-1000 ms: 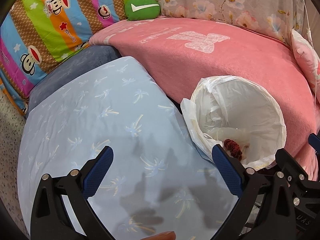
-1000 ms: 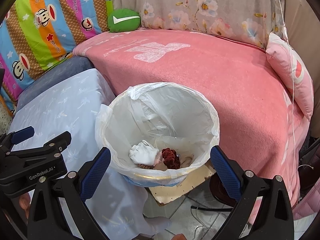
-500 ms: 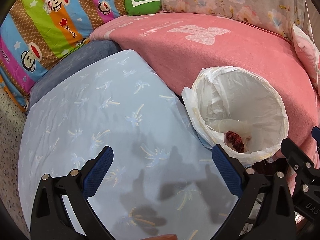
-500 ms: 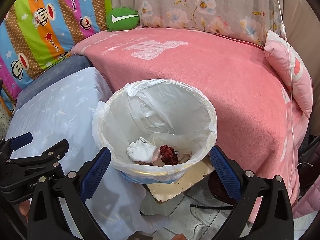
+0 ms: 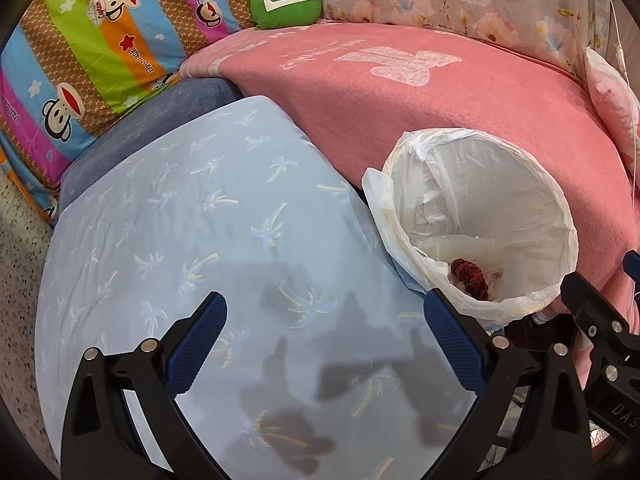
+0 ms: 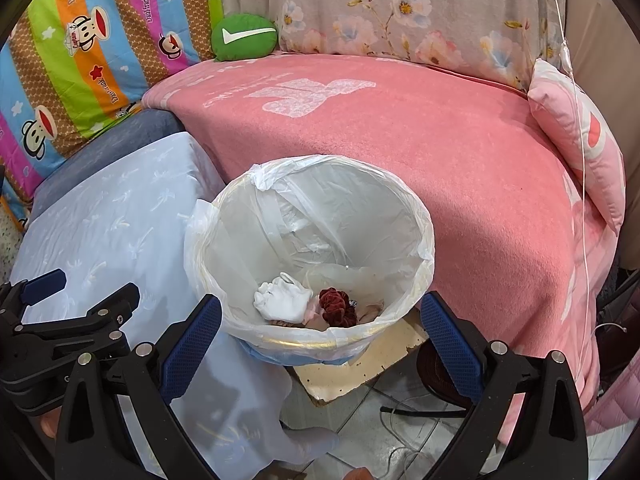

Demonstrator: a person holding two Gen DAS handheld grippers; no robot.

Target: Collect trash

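Trash bin (image 6: 310, 240): its outer wall and base are hiding behind the white liner and the near rim.
Trash at the bottom (image 6: 308, 304): a white wad and a dark red crumpled piece are showing; what lies under them is staying out of sight.
Left view of the bin (image 5: 476, 220): the near liner edge is covering the white wad.
Right gripper (image 6: 320, 340): its body is running off the bottom edge.

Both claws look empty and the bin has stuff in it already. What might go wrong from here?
The trash bin stands partly on a cardboard piece, so a bump from the open right gripper might tip it. The liner bag hangs loosely over the rim and could snag on a finger. The left gripper hangs open over the blue cloth, which may catch it.
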